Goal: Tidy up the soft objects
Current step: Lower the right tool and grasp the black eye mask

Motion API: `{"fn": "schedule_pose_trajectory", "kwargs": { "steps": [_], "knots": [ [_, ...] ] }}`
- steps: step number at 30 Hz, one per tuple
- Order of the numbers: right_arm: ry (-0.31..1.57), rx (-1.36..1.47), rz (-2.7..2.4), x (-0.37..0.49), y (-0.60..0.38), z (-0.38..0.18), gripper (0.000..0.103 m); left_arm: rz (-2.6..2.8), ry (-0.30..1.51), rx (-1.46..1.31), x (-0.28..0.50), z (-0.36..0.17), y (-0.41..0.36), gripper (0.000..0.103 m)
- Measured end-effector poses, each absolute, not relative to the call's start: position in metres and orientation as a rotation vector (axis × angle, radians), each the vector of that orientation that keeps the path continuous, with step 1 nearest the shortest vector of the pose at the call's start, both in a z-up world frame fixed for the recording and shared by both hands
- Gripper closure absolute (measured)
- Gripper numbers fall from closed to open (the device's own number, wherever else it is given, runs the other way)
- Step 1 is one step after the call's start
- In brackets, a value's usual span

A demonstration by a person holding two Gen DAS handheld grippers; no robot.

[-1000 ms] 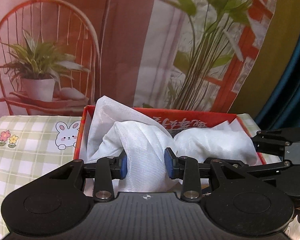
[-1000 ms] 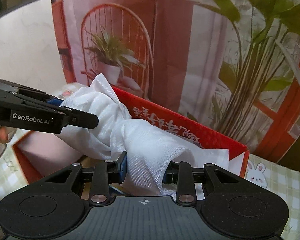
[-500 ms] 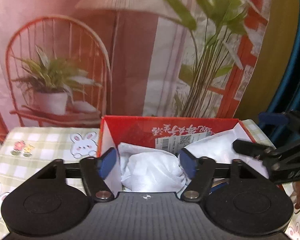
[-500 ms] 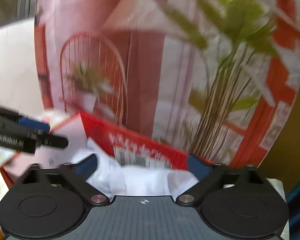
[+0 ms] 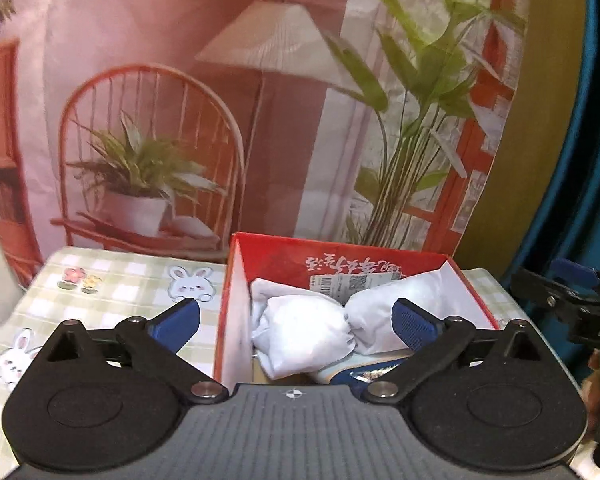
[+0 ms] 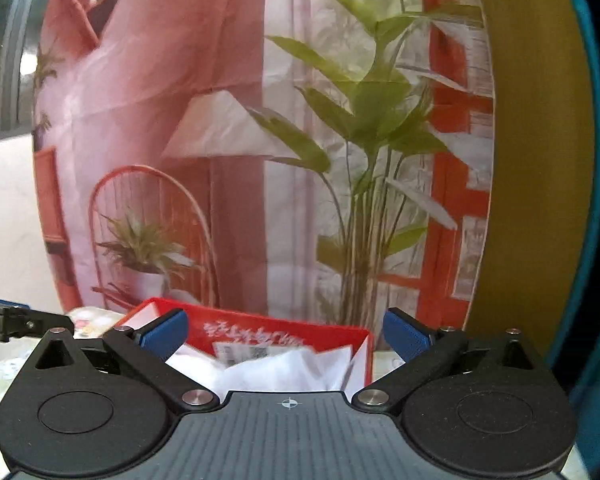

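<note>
Left claw (image 5: 296, 320) and right claw (image 6: 286, 336) gape wide, empty; white cloth (image 5: 304, 336) bunched, seemingly knotted, in red box (image 5: 236, 280)

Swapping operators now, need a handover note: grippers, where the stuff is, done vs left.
Left gripper: open, empty, held back from the red box.
Right gripper: open, empty, also clear of it.
White cloth: bundled inside the box, over a blue-patterned item.
Done: cloth is in and released.
Left: perhaps tuck the cloth edge at the right wall lower; no other loose soft items in view.
</note>
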State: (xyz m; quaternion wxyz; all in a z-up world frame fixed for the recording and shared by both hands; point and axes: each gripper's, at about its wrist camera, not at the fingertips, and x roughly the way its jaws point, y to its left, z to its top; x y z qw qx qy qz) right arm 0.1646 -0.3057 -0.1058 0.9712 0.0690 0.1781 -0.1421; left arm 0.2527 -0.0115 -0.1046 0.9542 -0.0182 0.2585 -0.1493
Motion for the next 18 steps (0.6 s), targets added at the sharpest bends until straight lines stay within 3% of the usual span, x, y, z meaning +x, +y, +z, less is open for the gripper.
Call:
{"fn": "schedule_pose_trajectory", "kwargs": {
  "steps": [12, 18],
  "knots": [
    [0.375, 0.204, -0.268, 0.076, -0.275, -0.162, 0.0, -0.38, 0.539, -0.052, 0.202, -0.145, -0.002, 0.001],
    [0.465, 0.176, -0.272, 0.066, -0.268, -0.188, 0.0, -0.353, 0.601, -0.107, 0.201, -0.177, 0.002, 0.008]
  ]
}}
